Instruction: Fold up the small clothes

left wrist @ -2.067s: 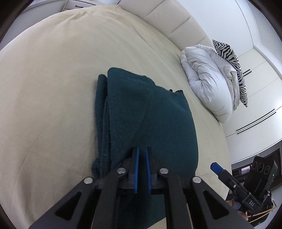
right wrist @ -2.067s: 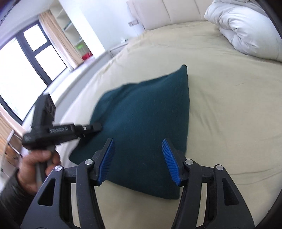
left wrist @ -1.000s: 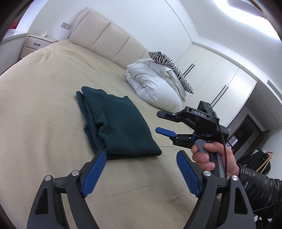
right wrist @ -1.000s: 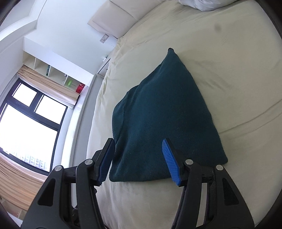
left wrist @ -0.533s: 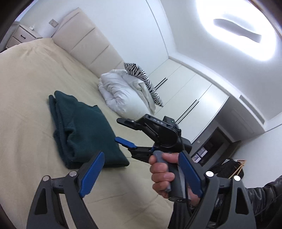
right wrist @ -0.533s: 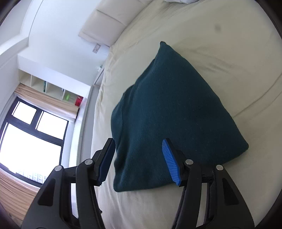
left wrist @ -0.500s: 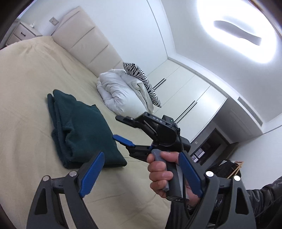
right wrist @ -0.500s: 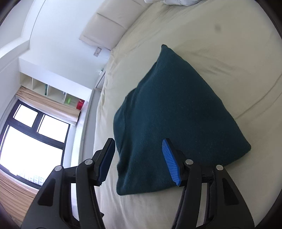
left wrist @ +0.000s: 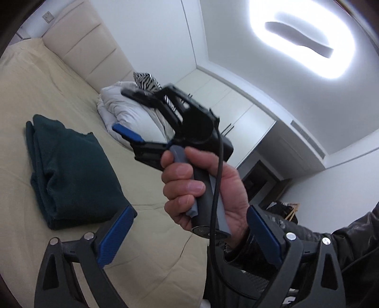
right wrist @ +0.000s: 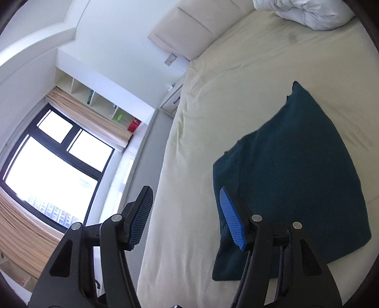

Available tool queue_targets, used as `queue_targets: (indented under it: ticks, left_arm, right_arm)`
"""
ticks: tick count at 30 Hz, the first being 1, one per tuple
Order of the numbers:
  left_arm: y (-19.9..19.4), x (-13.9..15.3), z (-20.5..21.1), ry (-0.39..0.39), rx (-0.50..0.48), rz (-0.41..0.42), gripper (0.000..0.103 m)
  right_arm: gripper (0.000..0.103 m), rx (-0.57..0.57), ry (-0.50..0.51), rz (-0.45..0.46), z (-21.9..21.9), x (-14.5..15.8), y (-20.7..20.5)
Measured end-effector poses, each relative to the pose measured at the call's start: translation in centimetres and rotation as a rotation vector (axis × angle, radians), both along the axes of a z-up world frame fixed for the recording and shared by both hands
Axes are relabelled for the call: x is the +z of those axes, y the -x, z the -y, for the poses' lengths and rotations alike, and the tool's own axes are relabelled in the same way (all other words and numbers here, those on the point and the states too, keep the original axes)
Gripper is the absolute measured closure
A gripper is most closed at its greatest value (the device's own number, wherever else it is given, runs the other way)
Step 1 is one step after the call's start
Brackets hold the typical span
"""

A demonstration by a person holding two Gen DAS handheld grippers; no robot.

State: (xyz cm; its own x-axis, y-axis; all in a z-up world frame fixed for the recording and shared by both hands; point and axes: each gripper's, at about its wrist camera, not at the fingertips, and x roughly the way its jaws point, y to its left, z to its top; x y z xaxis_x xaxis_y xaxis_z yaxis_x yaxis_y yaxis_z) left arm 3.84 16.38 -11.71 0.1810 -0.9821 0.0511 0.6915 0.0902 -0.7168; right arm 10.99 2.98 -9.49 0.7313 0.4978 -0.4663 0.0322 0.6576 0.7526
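Black hand-held gripper (left wrist: pixel 189 233), blue ribbed pads (left wrist: pixel 116 238), silver screws, black cable, shiny black sleeve (left wrist: pixel 350 239)

Zebra pillow (left wrist: pixel 145 80) mostly hidden behind blurred right tongs (left wrist: pixel 128 113), duvet (right wrist: pixel 305 11) cut off

The cream-sheeted bed (left wrist: pixel 35 99) carries two things — a folded dark-green garment (left wrist: pixel 68 170) and a white duvet (left wrist: pixel 128 116).

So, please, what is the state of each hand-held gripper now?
Left hand-held gripper: open, holds nothing, jaws just opened wider.
Right hand-held gripper: open, holds nothing.
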Motion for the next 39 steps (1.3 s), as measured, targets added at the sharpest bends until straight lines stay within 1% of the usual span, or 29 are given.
queue_targets:
  ticks: [2, 3, 4, 6, 10, 12, 14, 19, 22, 26, 32, 39]
  left_arm:
    - [0.0, 0.4, -1.2, 0.049, 0.019, 0.01, 0.005]
    - [0.1, 0.6, -1.5, 0.068, 0.016, 0.015, 0.005]
    - [0.2, 0.8, -1.6, 0.073, 0.017, 0.024, 0.005]
    - [0.4, 1.1, -1.4, 0.048, 0.021, 0.042, 0.005]
    - [0.7, 1.4, -0.5, 0.01, 0.02, 0.06, 0.005]
    - [0.4, 1.2, -0.3, -0.001, 0.024, 0.061, 0.005]
    - [0.1, 1.1, -0.2, -0.002, 0.029, 0.057, 0.005]
    - [-0.4, 0.7, -0.2, -0.01, 0.034, 0.048, 0.005]
    - [-0.4, 0.7, -0.2, -0.015, 0.04, 0.045, 0.005]
    - [-0.3, 0.9, -0.8, -0.01, 0.046, 0.038, 0.005]
    - [-0.2, 1.1, -0.9, -0.023, 0.047, 0.041, 0.005]
    - [-0.7, 0.8, -0.8, -0.036, 0.076, 0.016, 0.004]
  right_arm:
    - [0.045, -0.074, -0.024, 0.0, 1.5, 0.1, 0.3]
    - [0.045, -0.093, -0.029, 0.002, 2.0, 0.2, 0.5]
    - [0.045, -0.122, -0.022, 0.009, 2.6, 0.4, 1.2]
    - [0.045, -0.169, -0.011, 0.016, 3.2, 0.4, 2.5]
    - [0.045, -0.272, -0.032, -0.01, 5.7, -0.1, 4.0]
    - [0.045, -0.307, -0.031, -0.008, 6.5, 0.1, 4.2]
    - [0.045, -0.341, -0.023, -0.003, 7.8, 0.5, 5.5]
    - [0.045, -0.364, -0.017, 0.007, 9.3, 0.9, 6.9]
    - [0.045, -0.384, -0.027, -0.007, 10.0, 0.4, 7.7]
    - [0.045, -0.399, -0.032, -0.011, 10.4, 0.2, 8.2]
    - [0.045, -0.414, -0.035, -0.013, 10.7, 0.0, 8.2]
    - [0.045, -0.425, -0.036, -0.018, 12.0, -0.5, 9.7]
